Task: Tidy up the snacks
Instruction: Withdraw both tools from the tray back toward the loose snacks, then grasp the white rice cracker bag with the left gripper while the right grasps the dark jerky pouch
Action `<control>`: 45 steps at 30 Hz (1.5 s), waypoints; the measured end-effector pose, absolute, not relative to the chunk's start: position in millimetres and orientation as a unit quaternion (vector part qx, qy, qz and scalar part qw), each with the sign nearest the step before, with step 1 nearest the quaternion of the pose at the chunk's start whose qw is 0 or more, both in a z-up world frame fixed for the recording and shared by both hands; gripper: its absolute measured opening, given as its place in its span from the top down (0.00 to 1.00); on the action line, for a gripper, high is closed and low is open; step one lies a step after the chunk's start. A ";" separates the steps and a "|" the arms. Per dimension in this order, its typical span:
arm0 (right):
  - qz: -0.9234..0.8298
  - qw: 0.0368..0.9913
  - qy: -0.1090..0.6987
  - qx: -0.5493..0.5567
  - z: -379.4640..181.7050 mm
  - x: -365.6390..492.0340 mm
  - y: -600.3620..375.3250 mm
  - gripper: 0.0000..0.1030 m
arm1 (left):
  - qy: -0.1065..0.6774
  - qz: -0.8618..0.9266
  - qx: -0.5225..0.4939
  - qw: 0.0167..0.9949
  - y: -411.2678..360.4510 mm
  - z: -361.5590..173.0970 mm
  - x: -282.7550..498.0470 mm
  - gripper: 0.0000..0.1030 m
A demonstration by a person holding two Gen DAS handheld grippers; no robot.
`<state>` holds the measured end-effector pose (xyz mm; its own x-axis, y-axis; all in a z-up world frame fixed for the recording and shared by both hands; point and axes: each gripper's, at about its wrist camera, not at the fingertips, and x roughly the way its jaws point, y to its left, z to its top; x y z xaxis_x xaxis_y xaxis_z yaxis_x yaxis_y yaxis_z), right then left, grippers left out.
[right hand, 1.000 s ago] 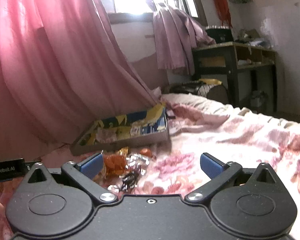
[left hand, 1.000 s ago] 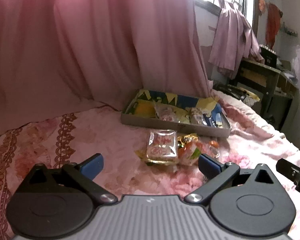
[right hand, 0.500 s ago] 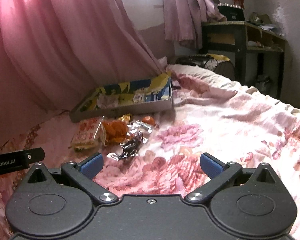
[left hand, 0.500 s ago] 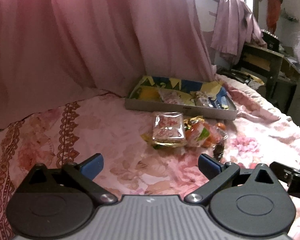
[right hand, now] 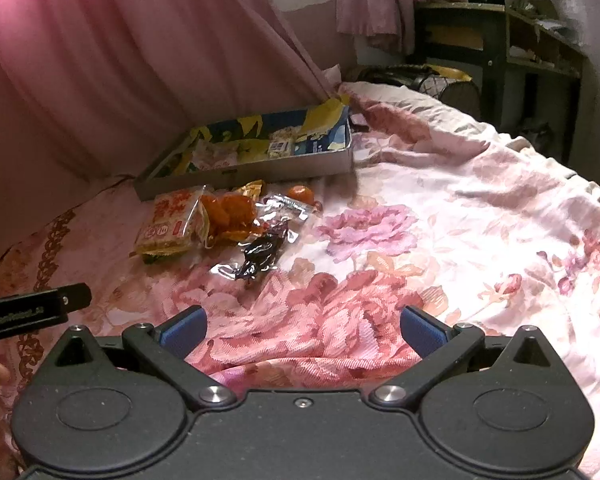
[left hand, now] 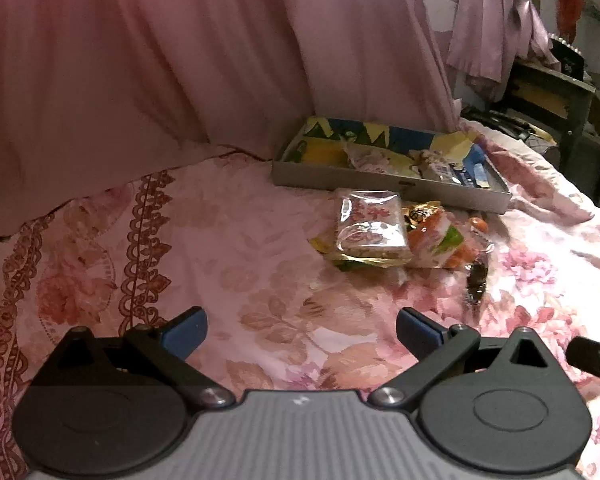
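Observation:
A shallow grey box (left hand: 380,182) (right hand: 260,170) with a colourful lining lies on the flowered bedspread and holds a few snack packets. In front of it is a loose pile: a clear cracker pack with red print (left hand: 370,226) (right hand: 172,222), an orange snack bag (left hand: 436,240) (right hand: 230,210), a dark packet in clear wrap (left hand: 476,280) (right hand: 262,258), a silvery wrapper (right hand: 288,206) and a small orange sweet (right hand: 300,193). My left gripper (left hand: 302,332) and right gripper (right hand: 302,330) are both open and empty, well short of the pile.
A pink curtain (left hand: 180,60) hangs behind the box. A dark wooden desk (right hand: 500,40) stands past the far end of the bed. The left gripper's edge (right hand: 32,312) shows at the left of the right wrist view.
Both grippers have tilted down and pulled up and back; the box and pile now sit higher and farther in both views. Both stayed open and empty.

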<state>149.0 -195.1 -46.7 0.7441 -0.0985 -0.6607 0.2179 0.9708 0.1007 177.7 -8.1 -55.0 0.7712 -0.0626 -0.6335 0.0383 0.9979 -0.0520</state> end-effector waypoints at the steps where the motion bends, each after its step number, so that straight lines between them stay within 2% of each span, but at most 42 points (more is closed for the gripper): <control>1: -0.083 0.929 0.350 0.086 -47.0 150.3 -195.4 0.01 | 0.341 -0.026 -0.021 0.940 -7.4 -56.2 180.9 0.00; 10: -0.059 0.926 0.364 0.080 -50.4 175.0 -197.6 0.01 | 0.352 -0.035 -0.027 0.935 -11.1 -62.8 212.5 0.00; 20: -0.025 0.939 0.341 0.045 -55.9 223.7 -198.2 0.01 | 0.343 -0.066 -0.018 0.937 -29.7 -63.6 263.1 0.00; 30: -0.026 0.935 0.351 0.042 -89.2 273.1 -198.4 0.01 | 0.361 -0.085 0.024 0.928 -49.2 -81.7 313.0 0.01; 45: -0.027 0.923 0.380 0.060 -114.7 299.0 -194.8 0.13 | 0.389 -0.107 0.009 0.915 -57.9 -93.1 349.3 0.01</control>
